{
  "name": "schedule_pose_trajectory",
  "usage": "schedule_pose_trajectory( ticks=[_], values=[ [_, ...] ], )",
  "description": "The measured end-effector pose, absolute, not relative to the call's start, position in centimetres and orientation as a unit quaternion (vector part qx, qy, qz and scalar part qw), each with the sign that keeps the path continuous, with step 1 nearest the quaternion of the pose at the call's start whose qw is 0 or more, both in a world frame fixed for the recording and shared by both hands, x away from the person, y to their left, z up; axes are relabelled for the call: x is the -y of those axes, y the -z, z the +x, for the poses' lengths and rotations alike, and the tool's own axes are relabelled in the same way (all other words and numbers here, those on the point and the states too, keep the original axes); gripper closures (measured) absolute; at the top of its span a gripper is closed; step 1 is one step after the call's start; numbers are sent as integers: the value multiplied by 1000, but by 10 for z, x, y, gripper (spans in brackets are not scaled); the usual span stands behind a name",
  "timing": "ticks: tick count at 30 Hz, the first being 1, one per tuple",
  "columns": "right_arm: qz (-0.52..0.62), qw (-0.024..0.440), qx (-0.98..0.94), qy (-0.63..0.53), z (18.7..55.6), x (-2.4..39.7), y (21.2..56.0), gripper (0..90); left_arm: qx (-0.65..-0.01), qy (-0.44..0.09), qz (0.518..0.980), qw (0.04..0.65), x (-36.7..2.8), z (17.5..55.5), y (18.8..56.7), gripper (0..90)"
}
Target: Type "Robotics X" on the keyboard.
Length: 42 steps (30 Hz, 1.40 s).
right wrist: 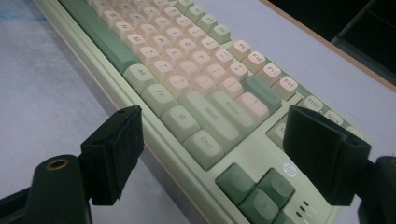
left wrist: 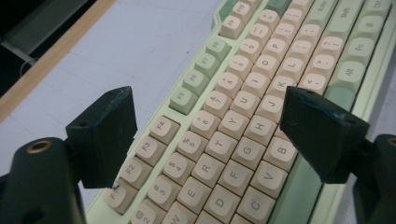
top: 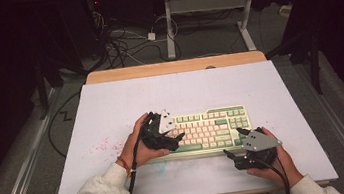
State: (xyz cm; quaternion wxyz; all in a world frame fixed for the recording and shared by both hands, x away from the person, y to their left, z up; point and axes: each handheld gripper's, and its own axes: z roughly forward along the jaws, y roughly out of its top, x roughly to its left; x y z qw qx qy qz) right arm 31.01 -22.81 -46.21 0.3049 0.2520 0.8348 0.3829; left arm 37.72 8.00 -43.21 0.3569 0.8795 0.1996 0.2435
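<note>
A pale green keyboard (top: 209, 127) with cream keys lies on the white table top (top: 125, 98), slightly right of centre and near the front. My left gripper (top: 177, 135) hovers over the keyboard's left end, its jaws wide apart. In the left gripper view the left gripper (left wrist: 208, 107) is open above the letter keys of the keyboard (left wrist: 243, 135), with nothing between the pads. My right gripper (top: 235, 141) sits at the keyboard's front right corner. In the right gripper view the right gripper (right wrist: 215, 116) is open, framing the Shift and Ctrl keys of the keyboard (right wrist: 187, 60) and holding nothing.
Faint pink specks (top: 101, 146) mark the table left of the keyboard. A wooden edge (top: 176, 66) runs along the table's far side. Beyond it, cables (top: 122, 43) lie on the floor by a metal desk frame (top: 169, 27).
</note>
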Motion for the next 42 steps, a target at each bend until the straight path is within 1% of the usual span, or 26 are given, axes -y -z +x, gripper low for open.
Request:
schedule_pose_trajectory(
  ticks=[7, 11, 17, 19, 34, 37, 38, 39, 40, 42],
  values=[
    [252, 306, -833, -385, 311, 228, 461, 210, -191, -263, 877, 353, -90, 366, 432, 178],
    [253, 307, -831, -389, 312, 228, 460, 209, -194, -274, 869, 364, -101, 358, 431, 182],
    [252, 312, -826, -395, 310, 229, 458, 213, -193, -302, 855, 374, -120, 342, 432, 184],
    [253, 314, -826, -395, 310, 229, 458, 214, -198, -315, 852, 369, -125, 338, 433, 184],
    [254, 315, -827, -389, 311, 228, 458, 217, -221, -317, 855, 346, -160, 319, 452, 180],
    [254, 315, -827, -390, 311, 228, 457, 227, -227, -314, 854, 347, -165, 317, 455, 180],
    [253, 314, -827, -391, 310, 227, 457, 242, -229, -312, 856, 343, -167, 316, 457, 180],
    [247, 312, -827, -397, 310, 227, 456, 280, -230, -313, 856, 340, -169, 315, 458, 180],
    [244, 306, -828, -402, 310, 227, 455, 283, -233, -313, 856, 340, -171, 313, 460, 180],
    [241, 303, -828, -406, 309, 227, 452, 322, -240, -309, 857, 334, -176, 311, 463, 180]
  ],
)
